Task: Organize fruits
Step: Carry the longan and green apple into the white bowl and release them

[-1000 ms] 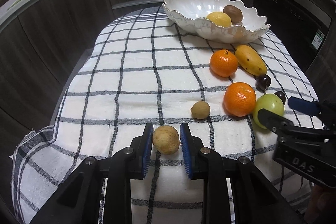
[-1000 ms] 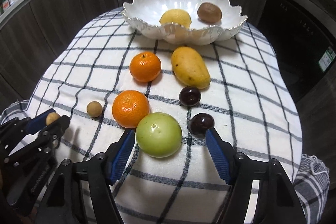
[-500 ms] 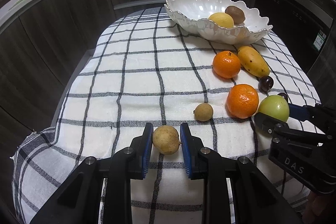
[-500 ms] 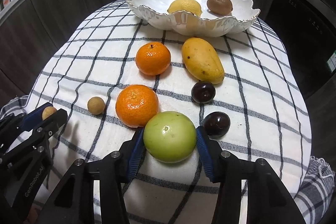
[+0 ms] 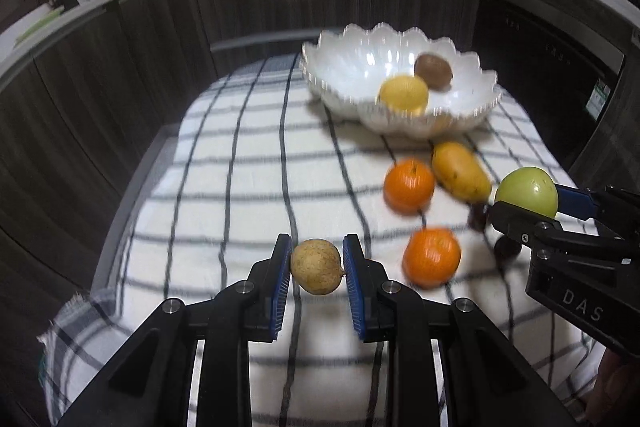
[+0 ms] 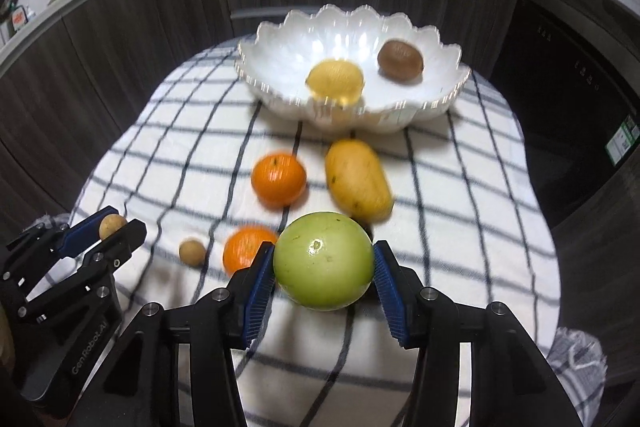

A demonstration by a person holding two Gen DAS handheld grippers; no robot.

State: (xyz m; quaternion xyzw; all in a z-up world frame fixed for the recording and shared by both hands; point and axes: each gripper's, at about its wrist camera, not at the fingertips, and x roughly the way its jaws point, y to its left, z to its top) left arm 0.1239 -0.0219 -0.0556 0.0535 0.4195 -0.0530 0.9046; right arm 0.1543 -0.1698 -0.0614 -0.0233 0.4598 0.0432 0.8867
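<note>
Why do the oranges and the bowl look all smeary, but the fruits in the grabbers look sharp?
Left wrist view: scalloped white bowl and orange tangerines smear with motion; the held tan round fruit stays crisp. Right wrist view: the same smear, with the held green apple sharp.

Bare cloth [image 5: 240, 167] is lying open left of the bowl [image 5: 340, 67], while oranges [image 6: 278, 179] and a mango [image 6: 358, 183] are crowding the right-hand approach.

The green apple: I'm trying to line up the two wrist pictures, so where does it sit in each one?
Left wrist view: green apple at the right edge, clamped in the right gripper, just right of the mango.
Right wrist view: green apple at bottom centre, between the blue pads.
Shared landmark: the white scalloped bowl beyond the fruit.
</note>
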